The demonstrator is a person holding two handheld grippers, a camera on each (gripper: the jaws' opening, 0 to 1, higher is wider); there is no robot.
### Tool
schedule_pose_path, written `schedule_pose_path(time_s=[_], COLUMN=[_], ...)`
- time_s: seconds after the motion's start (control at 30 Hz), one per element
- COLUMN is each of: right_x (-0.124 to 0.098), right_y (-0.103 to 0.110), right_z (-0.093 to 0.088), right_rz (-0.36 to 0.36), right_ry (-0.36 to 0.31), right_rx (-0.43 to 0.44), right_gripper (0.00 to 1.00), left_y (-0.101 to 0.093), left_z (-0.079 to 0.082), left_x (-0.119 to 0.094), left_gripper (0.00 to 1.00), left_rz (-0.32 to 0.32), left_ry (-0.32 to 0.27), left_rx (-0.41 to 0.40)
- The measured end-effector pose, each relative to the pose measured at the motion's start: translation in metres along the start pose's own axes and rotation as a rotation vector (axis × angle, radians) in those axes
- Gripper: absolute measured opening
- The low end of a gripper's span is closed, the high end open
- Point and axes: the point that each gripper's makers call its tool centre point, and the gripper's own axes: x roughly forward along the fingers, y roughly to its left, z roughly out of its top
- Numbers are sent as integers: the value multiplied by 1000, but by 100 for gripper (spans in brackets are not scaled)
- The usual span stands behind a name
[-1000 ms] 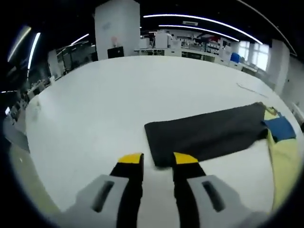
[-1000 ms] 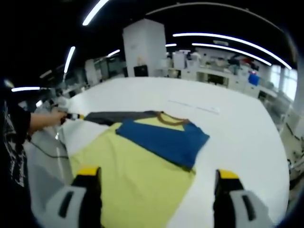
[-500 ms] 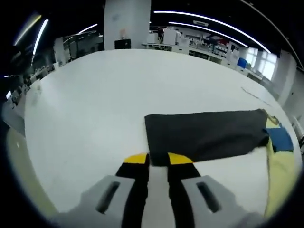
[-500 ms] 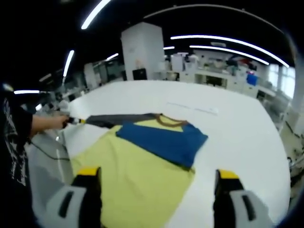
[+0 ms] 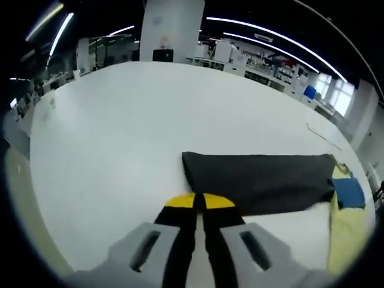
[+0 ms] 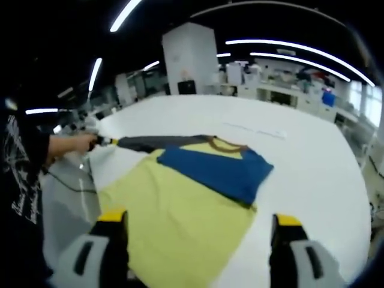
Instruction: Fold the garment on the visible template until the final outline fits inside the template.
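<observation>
In the left gripper view the left tool (image 5: 200,201) has its yellow-tipped jaws pressed together at the near edge of the dark grey sleeve (image 5: 258,180), though whether cloth is pinched between them cannot be told. The sleeve lies flat on the white surface (image 5: 114,132), with slivers of yellow and blue at its far end. In the right gripper view the right tool (image 6: 195,223) is spread wide over the one T-shirt (image 6: 180,210), showing its whole yellow body, folded blue sleeve (image 6: 219,171), brown collar, and the person's hand (image 6: 72,144) at the grey sleeve's end; no writing is legible.
</observation>
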Motion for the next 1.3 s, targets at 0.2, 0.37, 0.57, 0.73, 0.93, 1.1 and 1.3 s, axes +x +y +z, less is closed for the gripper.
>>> schedule_pose_path(time_s=[0.2, 0.37, 0.57, 0.73, 0.93, 1.1, 1.3], right_x=[-2, -3, -3, -3, -1, -1, 1], right_y=[3, 6, 9, 10, 9, 14, 18], right_z=[-2, -4, -5, -6, -6, -3, -2], right_rz=[12, 23, 36, 45, 39, 47, 57], right_ry=[0, 12, 13, 14, 16, -1, -5], right_rx=[6, 1, 6, 7, 2, -5, -35], right_gripper=[99, 99, 99, 99, 99, 99, 99], left_y=[-2, -16, -41, -59, -101, -123, -152], left_z=[18, 36, 46, 56, 69, 73, 78], left_x=[8, 14, 6, 9, 1, -2, -4], left_gripper=[0, 0, 0, 0, 0, 0, 0], left_rz=[-29, -68, -116, -164, -254, -277, -318], left_ry=[-52, -80, -100, -109, -141, -143, -164], left_rx=[11, 22, 71, 105, 125, 147, 158])
